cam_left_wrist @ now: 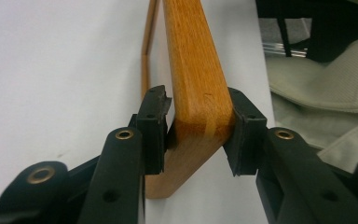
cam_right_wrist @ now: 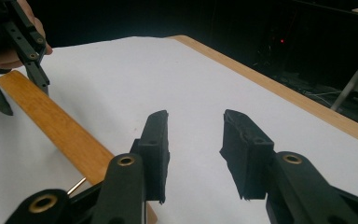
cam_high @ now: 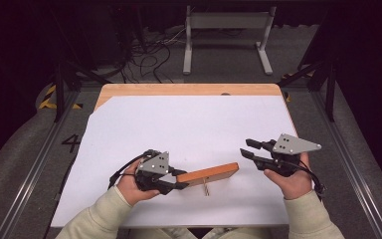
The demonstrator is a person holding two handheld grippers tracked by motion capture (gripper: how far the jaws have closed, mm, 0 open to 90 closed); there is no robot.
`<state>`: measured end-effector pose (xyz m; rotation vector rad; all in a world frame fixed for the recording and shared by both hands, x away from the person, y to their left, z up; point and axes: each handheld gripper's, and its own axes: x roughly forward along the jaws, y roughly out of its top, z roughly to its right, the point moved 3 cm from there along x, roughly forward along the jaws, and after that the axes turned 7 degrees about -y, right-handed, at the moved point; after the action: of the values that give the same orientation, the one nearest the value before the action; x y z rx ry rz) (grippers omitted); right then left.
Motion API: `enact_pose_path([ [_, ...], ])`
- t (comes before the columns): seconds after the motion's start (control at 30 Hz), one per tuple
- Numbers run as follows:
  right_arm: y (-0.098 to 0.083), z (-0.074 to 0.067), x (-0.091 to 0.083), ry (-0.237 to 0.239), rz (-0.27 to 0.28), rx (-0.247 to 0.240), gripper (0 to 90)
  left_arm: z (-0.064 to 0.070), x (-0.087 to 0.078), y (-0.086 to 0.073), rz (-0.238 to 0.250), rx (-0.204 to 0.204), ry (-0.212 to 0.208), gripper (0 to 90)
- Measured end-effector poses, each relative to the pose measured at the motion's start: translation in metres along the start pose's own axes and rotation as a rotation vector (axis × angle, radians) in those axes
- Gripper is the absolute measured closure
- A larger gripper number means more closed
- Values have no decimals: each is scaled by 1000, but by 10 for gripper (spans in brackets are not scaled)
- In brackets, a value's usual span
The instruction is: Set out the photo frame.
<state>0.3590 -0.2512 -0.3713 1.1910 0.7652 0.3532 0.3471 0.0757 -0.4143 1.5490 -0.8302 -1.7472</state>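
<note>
On the white sheet that covers the wooden counter (cam_high: 189, 90) we see a flat orange-brown wooden bar with rounded corners (cam_high: 210, 174), lying toward the near edge, between our two hands and slanting up to the right. A small metal hook (cam_high: 206, 188) pokes out from its near side. Our left tool (cam_high: 180, 179) has its two black jaws pressed against the left end of the bar — in the left gripper view the pads (cam_left_wrist: 153, 130) squeeze both faces of that wooden end (cam_left_wrist: 200, 93), with no gap on either side. The left hand (cam_high: 129, 186) wraps the tool's body, its pale sleeve (cam_high: 97, 216) coming in from the bottom edge.

Our right tool (cam_high: 248, 149) is held above the sheet just right of the bar's far end, apart from it. Its jaws stand wide apart with nothing between them — the right gripper view shows bare white sheet (cam_right_wrist: 191, 93) in the gap, the bar (cam_right_wrist: 58, 128) off to the left and the other tool (cam_right_wrist: 14, 60) beyond it. The right hand (cam_high: 291, 181) grips it from below
</note>
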Motion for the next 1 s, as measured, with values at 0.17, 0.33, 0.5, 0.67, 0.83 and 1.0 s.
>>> enact_pose_path([
  [0.17, -1, 1, -1, -1, 1, 2, 608, 8, 6, -1, -30, 6, -46, 565],
  [0.33, -1, 0, -1, 1, -3, 0, 604, 7, 4, -2, -25, -5, -65, 552],
  [0.5, -2, 0, -1, 2, -7, 3, 600, 9, -6, -4, 35, -20, -49, 511],
  [0.67, -14, 1, 0, 12, -63, 6, 634, 11, -26, -12, 125, -52, -28, 563],
  [0.83, -29, 0, -3, 41, -142, -4, 776, 7, -45, -18, 190, -106, 75, 642],
  [1.0, -44, -6, -1, 104, -223, -7, 900, -7, -43, -27, 141, -189, 177, 778],
])
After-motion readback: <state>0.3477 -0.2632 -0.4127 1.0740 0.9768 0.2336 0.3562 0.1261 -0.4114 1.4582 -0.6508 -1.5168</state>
